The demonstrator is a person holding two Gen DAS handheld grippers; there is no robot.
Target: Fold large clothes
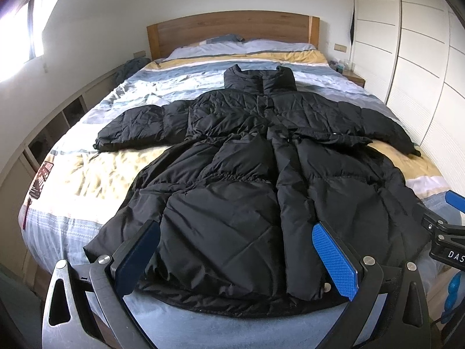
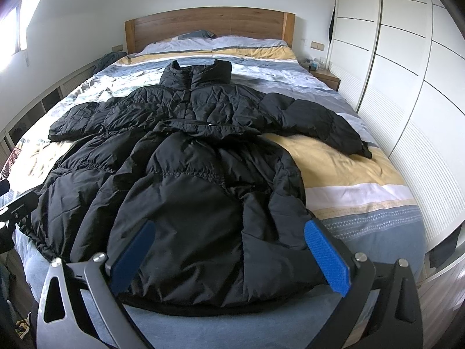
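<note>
Blue textured pads point(image 1: 334, 258) on the left gripper point(image 1: 235, 261) are standing wide apart over the hem, gripping nothing; the right gripper point(image 2: 229, 257) is hovering likewise, its 2 fingers spread. Beyond them, the long black quilted puffer coat point(image 1: 247, 157) is lying flat on the striped bedspread point(image 1: 87, 171), sleeves out. Puffy, slippery fabric: I'd pinch the hem corners.

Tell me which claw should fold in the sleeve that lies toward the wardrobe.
Probably the right claw. It hangs open over the coat hem nearer the wardrobe, with that sleeve ahead on its side. The left claw sits nearer the window side.
</note>
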